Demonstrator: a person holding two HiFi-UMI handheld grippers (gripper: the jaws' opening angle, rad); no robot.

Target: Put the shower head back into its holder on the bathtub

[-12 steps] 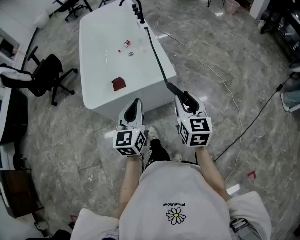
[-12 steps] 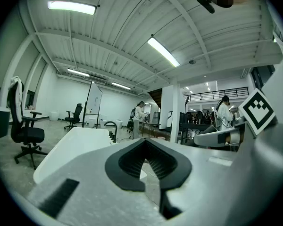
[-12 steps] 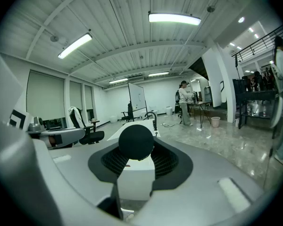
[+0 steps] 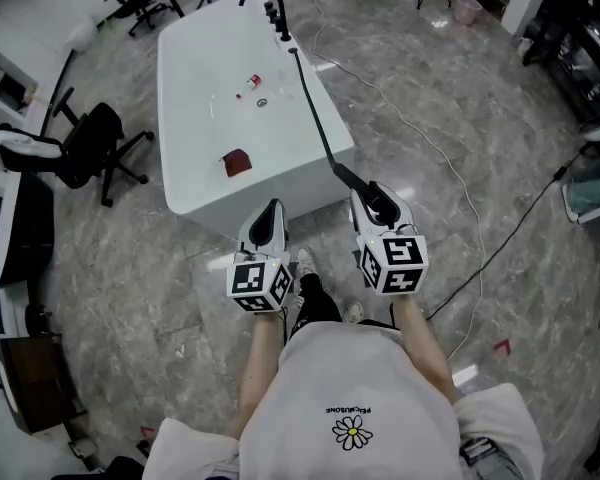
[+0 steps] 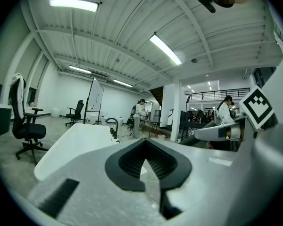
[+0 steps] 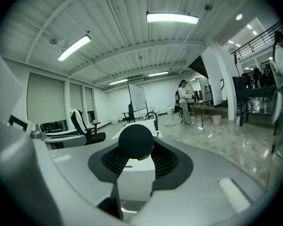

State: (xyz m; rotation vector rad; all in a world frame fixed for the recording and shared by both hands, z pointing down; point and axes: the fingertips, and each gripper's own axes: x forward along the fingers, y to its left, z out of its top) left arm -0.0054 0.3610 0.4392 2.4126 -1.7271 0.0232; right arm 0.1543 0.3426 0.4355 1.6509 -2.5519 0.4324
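Black pads on our right tongs (image 4: 375, 206) are pinching the shower head (image 4: 352, 180), jaws spread wide around it. In the right gripper view its round black end sits right between them. Our left tongs (image 4: 271, 211) are pressed together with nothing in them, hanging just beside the right pair.

The hose (image 4: 318, 123) runs from the head along the right rim of the bathtub (image 4: 180, 183) up to the tap (image 4: 270, 10) at the far end.

We reckon this is the carry step: head in hand, not parked yet, and we're standing at the tub's near end. The next move calls for taking it toward the tap end, where the holder presumably is (too small to pick out), then lining the handle up with it.

Inside the tub there's a red thing (image 4: 238, 165), a small bottle-looking thing (image 4: 250, 88) and the drain (image 4: 262, 105).
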